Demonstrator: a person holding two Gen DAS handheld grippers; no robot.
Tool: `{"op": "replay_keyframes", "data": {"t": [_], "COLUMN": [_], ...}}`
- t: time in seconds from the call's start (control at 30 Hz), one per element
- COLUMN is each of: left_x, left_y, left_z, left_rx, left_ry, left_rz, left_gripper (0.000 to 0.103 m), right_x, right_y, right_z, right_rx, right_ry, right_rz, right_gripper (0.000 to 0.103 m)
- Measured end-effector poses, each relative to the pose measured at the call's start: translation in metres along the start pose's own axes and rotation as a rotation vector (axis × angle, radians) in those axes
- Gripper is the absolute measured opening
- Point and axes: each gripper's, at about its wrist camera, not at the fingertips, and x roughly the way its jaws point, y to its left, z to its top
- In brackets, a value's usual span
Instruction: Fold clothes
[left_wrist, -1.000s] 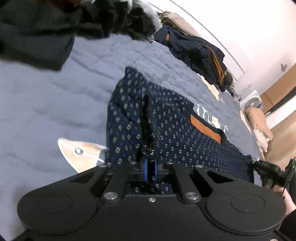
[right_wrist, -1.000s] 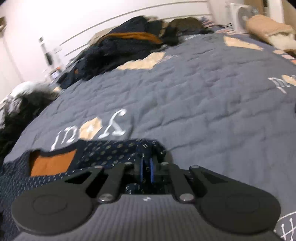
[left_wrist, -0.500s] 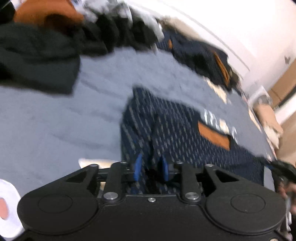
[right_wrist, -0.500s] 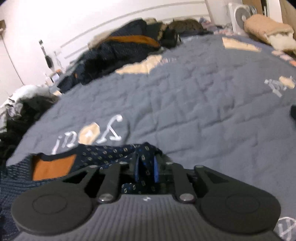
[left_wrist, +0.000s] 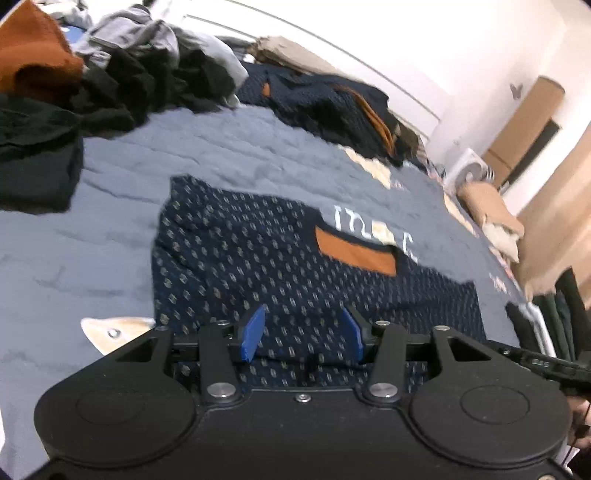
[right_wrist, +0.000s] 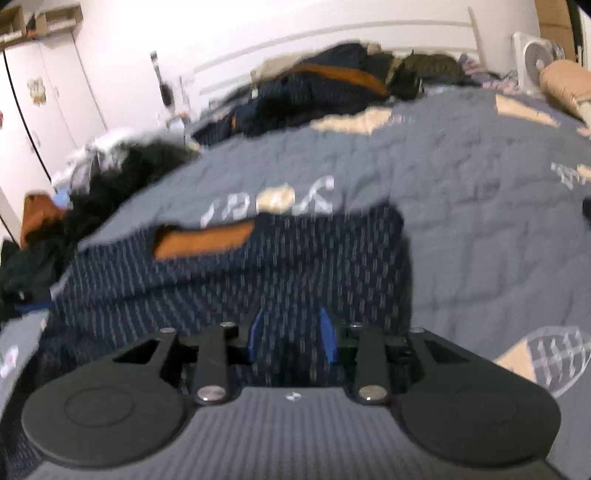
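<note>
Two claws over one garment. Navy dotted shirt (left_wrist: 280, 258) lies spread flat on the blue-grey quilt (left_wrist: 92, 236), directly ahead of and beneath the left gripper (left_wrist: 302, 334); its orange collar patch (left_wrist: 356, 253) sits ahead and slightly right of that claw's tips. Left blue pads (left_wrist: 253, 334) stand apart and are opening — patterned cloth shows in the gap below them, but neither pad presses on it. From the right wrist view the same shirt (right_wrist: 236, 280) runs ahead and off to the left of the right gripper (right_wrist: 291, 338), with its right edge just right of the tips and bare quilt (right_wrist: 480, 236) beyond. Right jaws are likewise apart and opening, fabric seen between them, nothing pinched. Both claws point forward and downward at the bed, tips close above the cloth; right view is motion-blurred, so contact with the fabric cannot be told. Heaped dark clothes (left_wrist: 122, 92) lie well ahead of the left claw, to its left — another navy pile (left_wrist: 332, 107) further ahead, by the wall.
</note>
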Motion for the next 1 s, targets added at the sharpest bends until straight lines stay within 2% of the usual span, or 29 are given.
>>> {"op": "replay_keyframes", "data": {"t": [0.13,0.3,0.43,0.57,0.7,0.8,1.0], "left_x": [0.001,-0.009,-0.019,-0.03,-0.045,-0.057,-0.08], "left_y": [0.0,0.0,-0.009,-0.025,-0.044,-0.055,-0.063], "left_z": [-0.006,-0.006,-0.011,-0.021,-0.03,-0.043,-0.081], "left_rx": [0.005,-0.007,0.002,0.029,0.075,0.123,0.181], "left_ry": [0.027,0.019,0.007,0.003,-0.009,-0.008,0.025], "left_rz": [0.016,0.015,0.003,-0.01,-0.041,-0.06,-0.04], "left_gripper": [0.046,0.047,0.052,0.052,0.052,0.052,0.053], "right_x": [0.011,-0.011,-0.039,-0.065,-0.088,-0.102,-0.123], "right_y": [-0.016,-0.025,-0.013,0.003,0.02,0.028,0.032], "right_z": [-0.019,-0.026,-0.035,-0.049,-0.063,-0.077,-0.104], "right_rx": [0.0,0.076,0.095,0.102,0.087,0.072,0.085], "right_ry": [0.04,0.008,-0.012,-0.025,-0.047,-0.053,-0.034], "right_rz": [-0.109,-0.112,-0.108,-0.099,-0.09,-0.093,-0.113], "right_gripper": [0.034,0.034,0.034,0.034,0.043,0.046,0.048]}}
